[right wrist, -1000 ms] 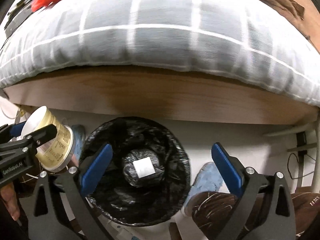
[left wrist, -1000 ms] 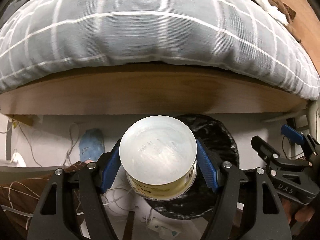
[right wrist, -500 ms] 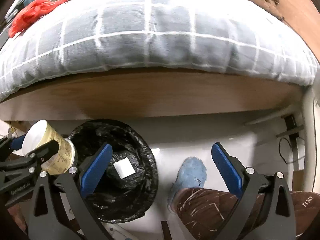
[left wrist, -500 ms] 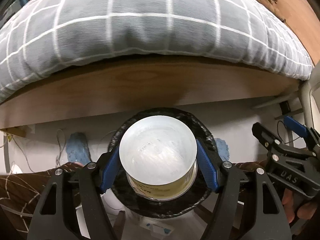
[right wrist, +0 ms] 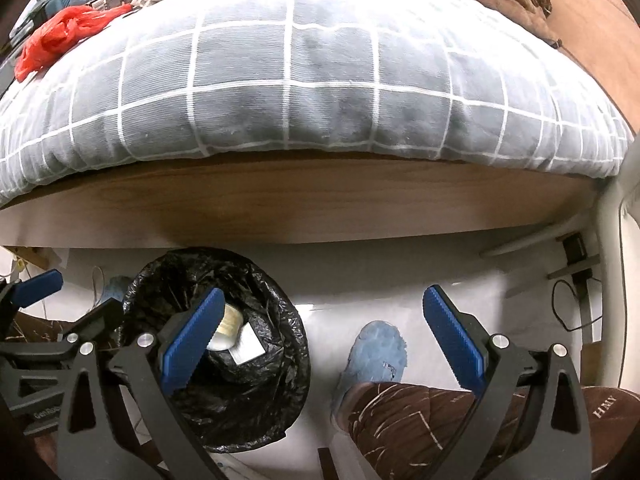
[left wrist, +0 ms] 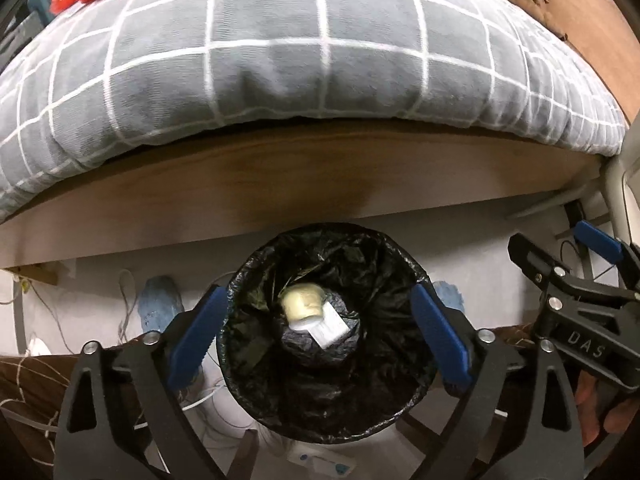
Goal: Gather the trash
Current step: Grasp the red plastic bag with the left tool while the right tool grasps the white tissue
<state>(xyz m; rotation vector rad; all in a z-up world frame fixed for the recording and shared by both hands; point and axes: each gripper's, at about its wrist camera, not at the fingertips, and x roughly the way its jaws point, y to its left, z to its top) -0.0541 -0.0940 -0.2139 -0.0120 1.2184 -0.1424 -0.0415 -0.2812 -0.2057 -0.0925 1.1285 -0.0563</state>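
A round bin lined with a black bag (left wrist: 400, 264) (right wrist: 280, 300) stands on the pale floor by the bed. Inside it lies a yellow can (left wrist: 301, 304) (right wrist: 229, 320) on a knotted black bag with a white label (left wrist: 329, 328). My left gripper (left wrist: 316, 336) hangs right above the bin, its jaws opening wide with nothing between them. My right gripper (right wrist: 324, 344) is open and empty, to the right of the bin, over bare floor and a blue slipper (right wrist: 378, 356).
A bed with a grey checked duvet (left wrist: 280, 48) and a wooden side board (left wrist: 280, 176) fills the far side. A red plastic bag (right wrist: 60, 36) lies on the bed at the left. A person's legs in brown patterned trousers (right wrist: 440, 420) stand beside the bin. Cables lie on the floor at left.
My left gripper has opened and the yellow can has dropped out of it into the bin. Before that, the left gripper had shifted over the bin's mouth.
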